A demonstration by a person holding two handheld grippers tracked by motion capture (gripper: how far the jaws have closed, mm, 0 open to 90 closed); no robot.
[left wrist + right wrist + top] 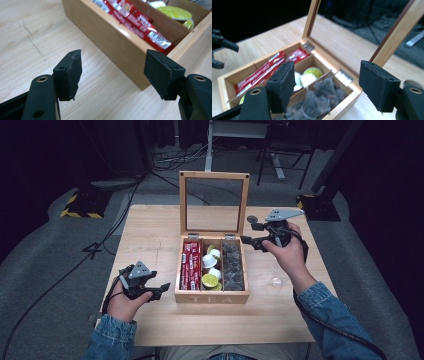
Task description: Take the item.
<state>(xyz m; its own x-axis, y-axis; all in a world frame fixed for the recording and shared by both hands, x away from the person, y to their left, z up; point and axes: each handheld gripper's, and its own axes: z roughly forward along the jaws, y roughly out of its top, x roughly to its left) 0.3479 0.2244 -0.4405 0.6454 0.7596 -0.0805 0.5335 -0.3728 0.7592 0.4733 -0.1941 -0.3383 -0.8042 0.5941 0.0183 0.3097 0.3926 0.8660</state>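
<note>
High view. One wooden tea box [212, 295] sits mid-table [150, 230], "TEA" lettered on its front wall, its glass-paned lid [214, 202] standing upright at the back on two metal hinges. I count three compartments. Left one: red sachets [190, 265], packed lengthwise, too tight for me to count. Middle one: round capsules [210, 267], white and yellow-green, about six as far as I can tell. Right one: dark mesh tea bags [233, 265], a heap I cannot count. One small clear item [275, 281] lies on the table to the right of the box; I cannot tell what it is. My left tongs [159, 291] sit low at the box's left front corner, just beside it, jaws spread. My right tongs [248, 240] are held at the box's right rear, near the hinge line, pointing toward the box; from here I cannot tell how its jaws stand. Both sleeves are denim.

Left gripper view. The left tongs [113, 72] are spread wide with nothing between the jaws, above bare table [30, 37]. The tea box's [120, 47] left wall and near corner lie just beyond. Red sachets [140, 22] with white print lie along the wall; one yellow-green capsule [175, 12] lid is plain, others cropped.

Right gripper view. The right tongs [327, 82] are spread wide and empty, hovering over the tea box's [352, 96] right rear corner. Below: dark tea bags [319, 97], blurred; capsules [312, 75] in the middle; red sachets [269, 67] beyond. Two hinges [343, 75] show. The lid [312, 18] frame rises upright. The left tongs [222, 50] show far left.
</note>
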